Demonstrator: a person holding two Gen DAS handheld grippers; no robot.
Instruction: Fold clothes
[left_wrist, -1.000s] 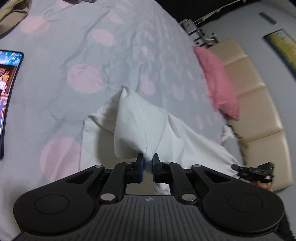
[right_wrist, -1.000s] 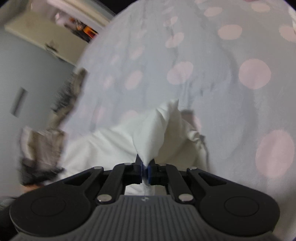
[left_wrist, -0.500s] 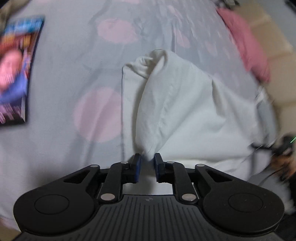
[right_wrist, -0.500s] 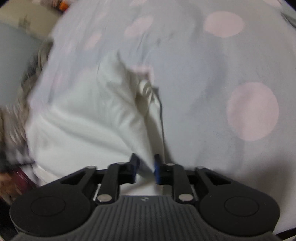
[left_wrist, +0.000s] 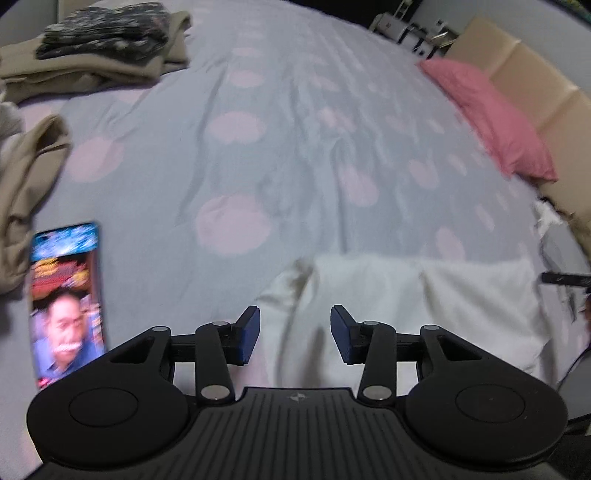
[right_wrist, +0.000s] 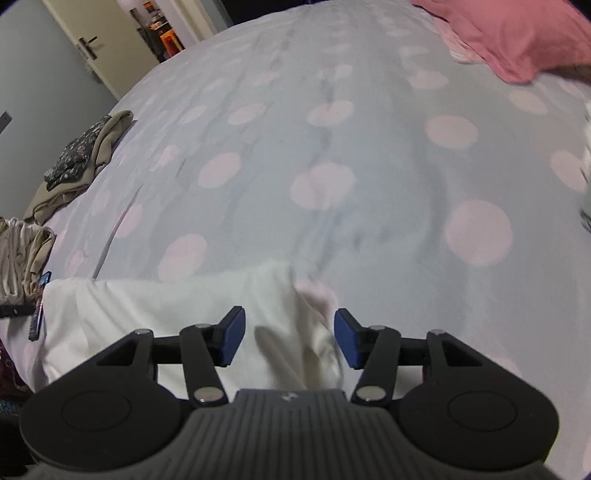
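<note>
My left jaws (left_wrist: 294, 334) are opening, and so are my right jaws (right_wrist: 289, 336); both are spread, and the white cloth (left_wrist: 424, 295) lies under and between the pads, but the pads do not press on it; I pinch nothing. The cloth lies flat on the bed (left_wrist: 295, 129), at the near edge, with a soft bump by each of my jaws. I think I am letting go after a fold; to do it well I should lift straight off so no pad drags the cloth, then look for bumps to pat down. The sheet is pale with pink dots; a pink pillow (left_wrist: 491, 114) sits far off; a phone (left_wrist: 66, 299) lies to the left; other clothes (left_wrist: 96, 48) wait in a pile; a door (right_wrist: 92, 37) shows behind.
</note>
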